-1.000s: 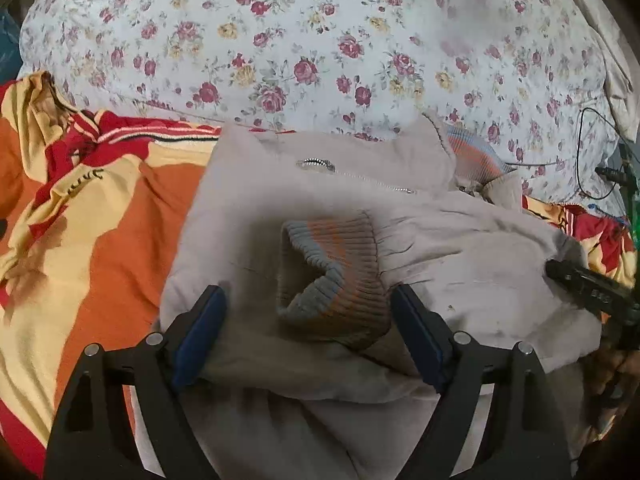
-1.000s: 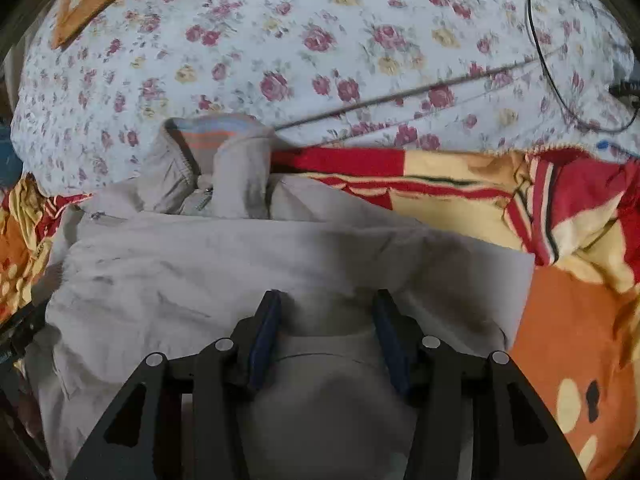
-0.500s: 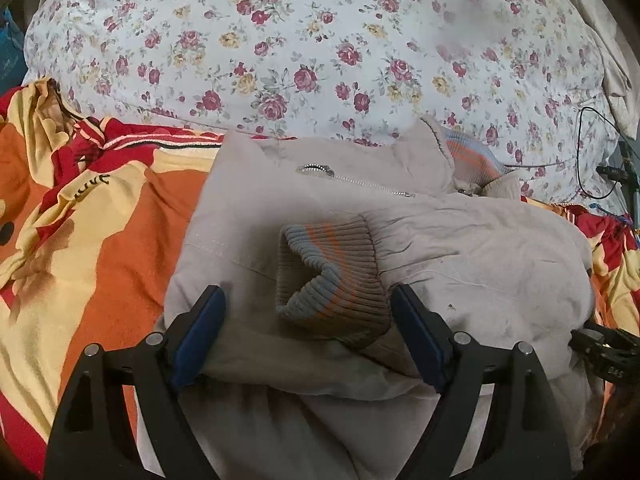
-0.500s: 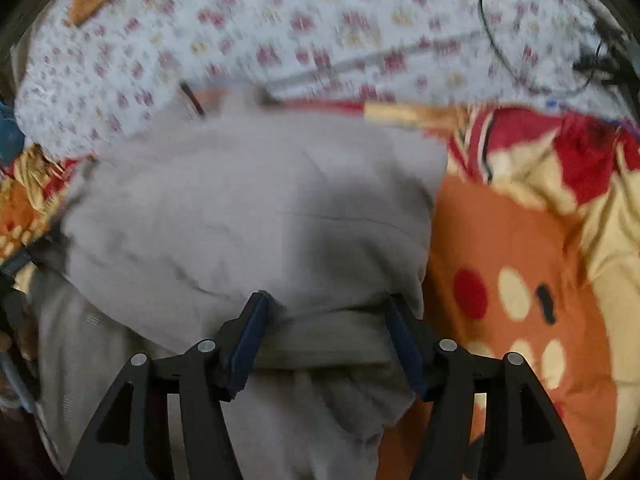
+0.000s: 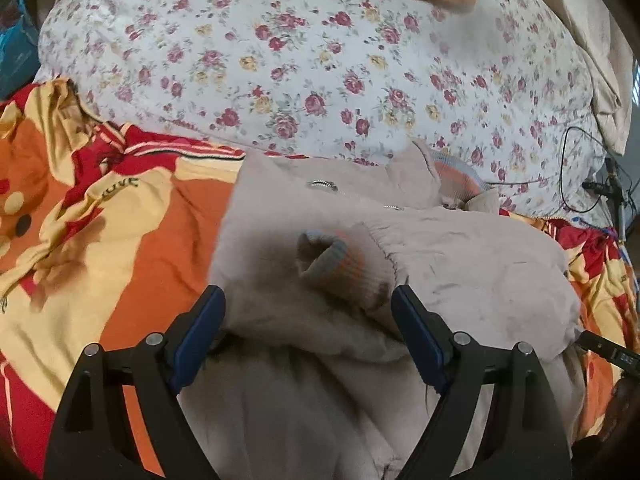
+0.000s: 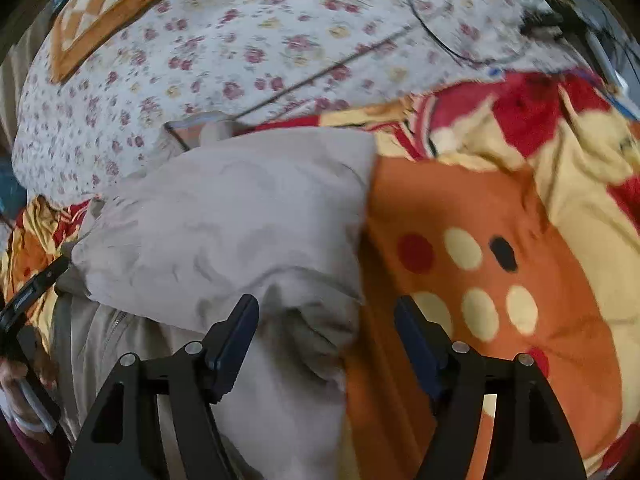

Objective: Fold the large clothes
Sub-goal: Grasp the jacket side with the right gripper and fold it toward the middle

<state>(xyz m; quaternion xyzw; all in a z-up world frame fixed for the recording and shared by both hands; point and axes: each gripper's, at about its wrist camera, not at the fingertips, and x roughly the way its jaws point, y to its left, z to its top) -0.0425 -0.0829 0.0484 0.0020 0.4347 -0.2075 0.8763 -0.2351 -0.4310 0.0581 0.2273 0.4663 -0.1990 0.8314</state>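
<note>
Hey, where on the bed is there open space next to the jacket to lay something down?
Two flat patches of orange bedsheet: one right of the beige jacket, with the dot print, and one left of it below the red stripes. Behind the jacket, the floral duvet bulges up, with a black cable on it. The middle is all jacket, the cuff on top.

Jacket (image 5: 328,380) btm cut off by frame; rt view blurred, cables (image 6: 460,32) indistinct.

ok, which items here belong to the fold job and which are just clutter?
Job:
beige zip-up jacket with striped ribbed cuffs
left tongs, open
right tongs, open

Lying about:
orange and red cartoon-print bedsheet
white rose-print quilt
black looped cable
</note>
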